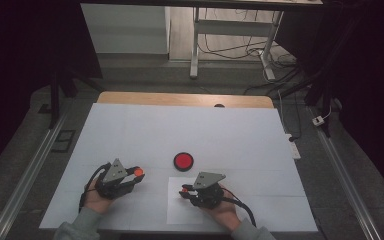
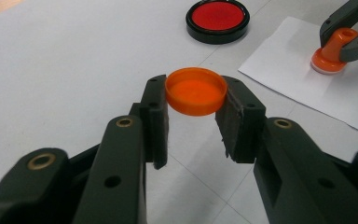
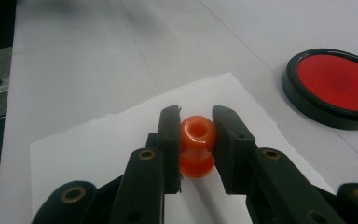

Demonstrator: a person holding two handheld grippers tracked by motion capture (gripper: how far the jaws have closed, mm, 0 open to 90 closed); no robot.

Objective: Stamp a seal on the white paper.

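White bench (image 1: 130,130): orange cap (image 2: 196,91) clamped open-side-up in left tongs (image 2: 193,116), orange stamp (image 3: 197,145) pinned by the neck on paper (image 3: 98,140) in right tongs (image 3: 196,126), red ink pad (image 3: 335,86) kept upper right within reach

No readable text, labels or numbers anywhere.

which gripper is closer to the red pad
Right. The right gripper, shut on the stamp, sits just below the red pad. The left gripper, holding the cap, is farther off to the pad's left.
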